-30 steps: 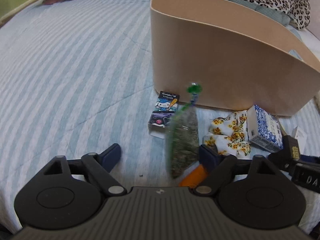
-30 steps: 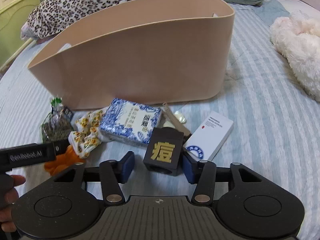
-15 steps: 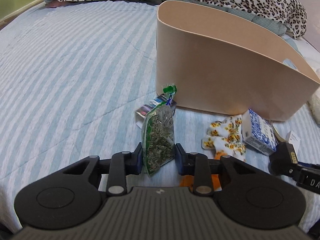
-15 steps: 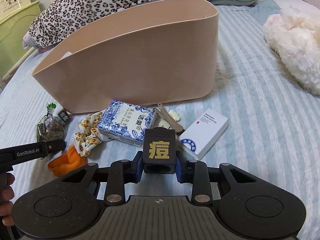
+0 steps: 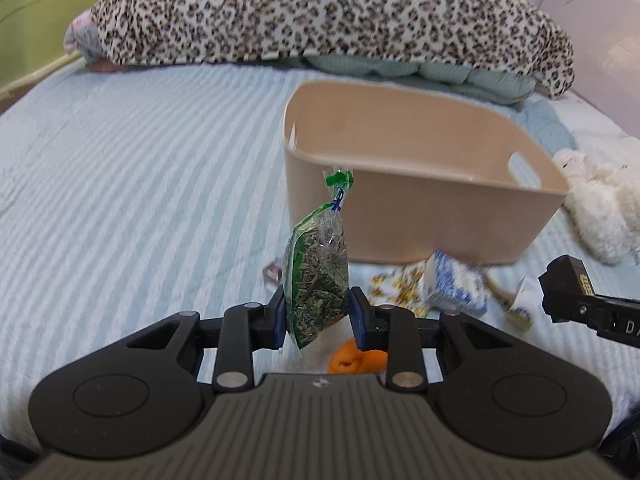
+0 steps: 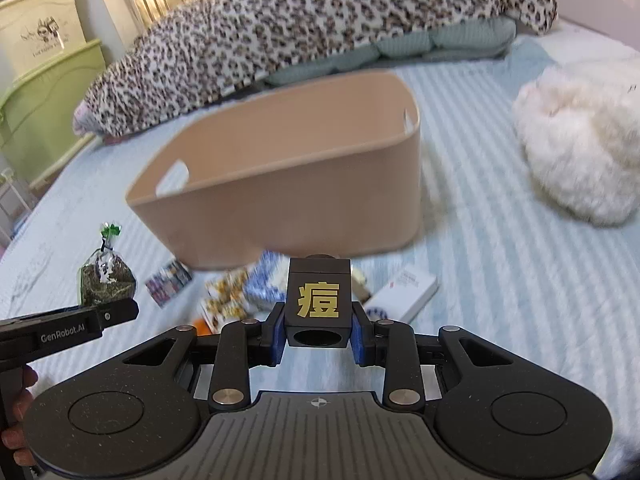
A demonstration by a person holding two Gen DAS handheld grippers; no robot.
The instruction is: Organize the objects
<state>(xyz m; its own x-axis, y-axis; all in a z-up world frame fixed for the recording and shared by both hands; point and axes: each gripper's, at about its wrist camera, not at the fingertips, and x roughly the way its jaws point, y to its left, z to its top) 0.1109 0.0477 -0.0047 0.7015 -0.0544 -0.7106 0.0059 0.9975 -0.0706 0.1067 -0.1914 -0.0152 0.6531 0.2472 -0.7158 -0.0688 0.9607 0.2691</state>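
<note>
In my left tool [image 5: 316, 322] I hold a clear bag of dried green herbs [image 5: 316, 284], the blue pads pressing its lower part from both sides, the knotted top with a green tie standing upright above. My right tool [image 6: 318, 334] is closed on a small black box [image 6: 319, 306]; on its face stands one gold Chinese character, and below it there is a round hole. Both things are lifted off the bed [image 5: 140, 184], so I judge the step in hand is the carrying of them to the beige bin [image 6: 304, 200], which stands further toward the head of the bed, open at the top and, as far as I see inside, with nothing in it. The next move calls for bringing each tool over the rim and releasing only when the thing is clearly inside; the bag is soft and may swing, so I would go slowly. On the side of my left tool, seen from the right camera, I read "GenRobot.AI". Between the tools and the bin some things lie on the striped cover and wait: an orange thing [image 5: 356, 360], a flowered cloth [image 6: 226, 300], a blue and white patterned pack [image 5: 456, 284], a small colourful card box [image 6: 168, 280] and a white box [image 6: 404, 294] whose print is too blurred to read. Behind the bin lie a leopard blanket [image 6: 320, 20] and a white fluffy thing [image 6: 580, 140].
</note>
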